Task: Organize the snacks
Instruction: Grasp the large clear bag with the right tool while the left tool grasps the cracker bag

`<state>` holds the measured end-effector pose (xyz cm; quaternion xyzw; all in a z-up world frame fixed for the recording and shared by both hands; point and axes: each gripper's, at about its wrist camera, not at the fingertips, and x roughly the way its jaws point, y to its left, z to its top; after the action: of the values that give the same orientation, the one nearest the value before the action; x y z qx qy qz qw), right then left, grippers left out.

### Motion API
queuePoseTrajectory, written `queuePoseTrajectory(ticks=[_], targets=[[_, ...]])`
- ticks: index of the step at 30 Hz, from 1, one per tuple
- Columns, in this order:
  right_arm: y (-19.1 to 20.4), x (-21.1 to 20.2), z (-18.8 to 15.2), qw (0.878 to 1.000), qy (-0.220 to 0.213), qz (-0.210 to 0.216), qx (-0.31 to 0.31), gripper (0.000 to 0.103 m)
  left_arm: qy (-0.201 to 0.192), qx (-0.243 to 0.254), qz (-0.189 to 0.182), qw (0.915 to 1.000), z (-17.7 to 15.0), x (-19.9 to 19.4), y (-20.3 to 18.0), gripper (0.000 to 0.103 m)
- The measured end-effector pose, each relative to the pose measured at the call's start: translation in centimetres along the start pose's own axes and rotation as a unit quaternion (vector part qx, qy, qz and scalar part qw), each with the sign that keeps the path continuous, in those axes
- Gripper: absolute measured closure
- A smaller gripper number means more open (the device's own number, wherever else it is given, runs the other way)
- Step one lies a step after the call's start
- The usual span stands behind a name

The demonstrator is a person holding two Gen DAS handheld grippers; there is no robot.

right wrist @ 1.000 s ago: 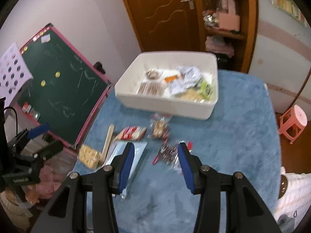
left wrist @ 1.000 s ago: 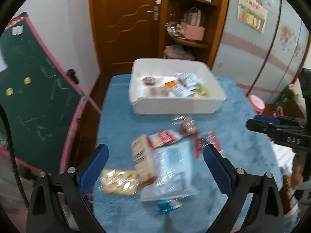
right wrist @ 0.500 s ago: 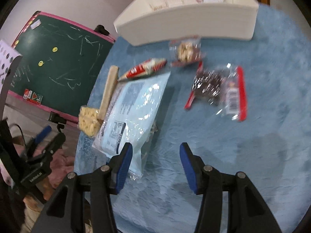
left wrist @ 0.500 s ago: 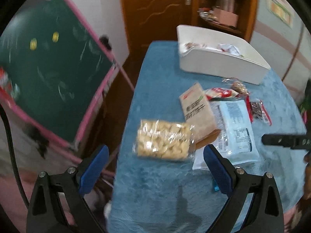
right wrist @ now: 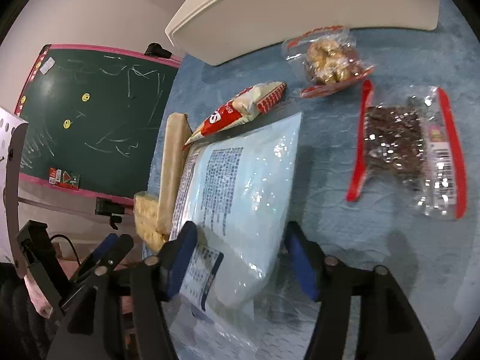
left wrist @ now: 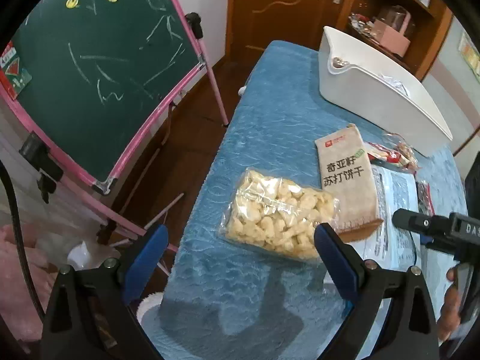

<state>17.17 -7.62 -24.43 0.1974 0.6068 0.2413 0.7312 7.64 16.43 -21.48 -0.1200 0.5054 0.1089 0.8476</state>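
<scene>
Snacks lie loose on my blue surface [left wrist: 270, 96], and the white bin [left wrist: 375, 90] sits at its far end, so each pack has only a short trip to make. I hold my left tongs [left wrist: 240, 250] wide apart, nothing between them, tipped down at the clear bag of pale puffs [left wrist: 276, 216]. That bag lies at the surface's left edge, its far corner tucked against the tan cracker box [left wrist: 348, 180], so I judge I should straddle its near end, where the pads can close on it without catching the box.

My right tongs [right wrist: 240, 258] are opening over the big pale-blue pack [right wrist: 240, 186]. Its near end lies between the pads, and I cannot tell whether the left pad touches the film; nothing looks clamped. The pack is broad and slippery, which is why I spread the jaws before biting.

The red-and-white pouch [right wrist: 240, 111] leans on the blue pack's far corner, so lifting the pack may drag it. The nut bag [right wrist: 327, 60] and the dark bag with red seams [right wrist: 405, 150] lie apart to the right, untouched, near the bin wall. By my reckoning, six packs are left to put away.
</scene>
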Motion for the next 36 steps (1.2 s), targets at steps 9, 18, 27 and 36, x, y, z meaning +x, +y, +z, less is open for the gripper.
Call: queuePoseTrajectory(ticks=[9,18,27,36], targets=[[2.1,-2.2,-2.0,0.992,-0.060,-0.050,-0.099,0.065,0.029,-0.060,-0.016,0.9976,1.6,1.7,0.4,0.005],[0.0,-6.4,-4.1,0.986,-0.100,-0.091,-0.102,0.068,0.049,-0.127,0.021,0.9905,4.1,4.0,-0.7,0.005],[-1.8,-6.8,-4.3,0.990,-0.095,-0.079,-0.075,0.067,0.107,-0.199,0.049,0.9729,3.9,6.8,-0.4,0.006],[-1.4,-6.8,-4.6,0.988,-0.103,-0.083,-0.084,0.068,0.063,-0.119,0.050,0.9896,2.0,4.7,-3.4,0.018]])
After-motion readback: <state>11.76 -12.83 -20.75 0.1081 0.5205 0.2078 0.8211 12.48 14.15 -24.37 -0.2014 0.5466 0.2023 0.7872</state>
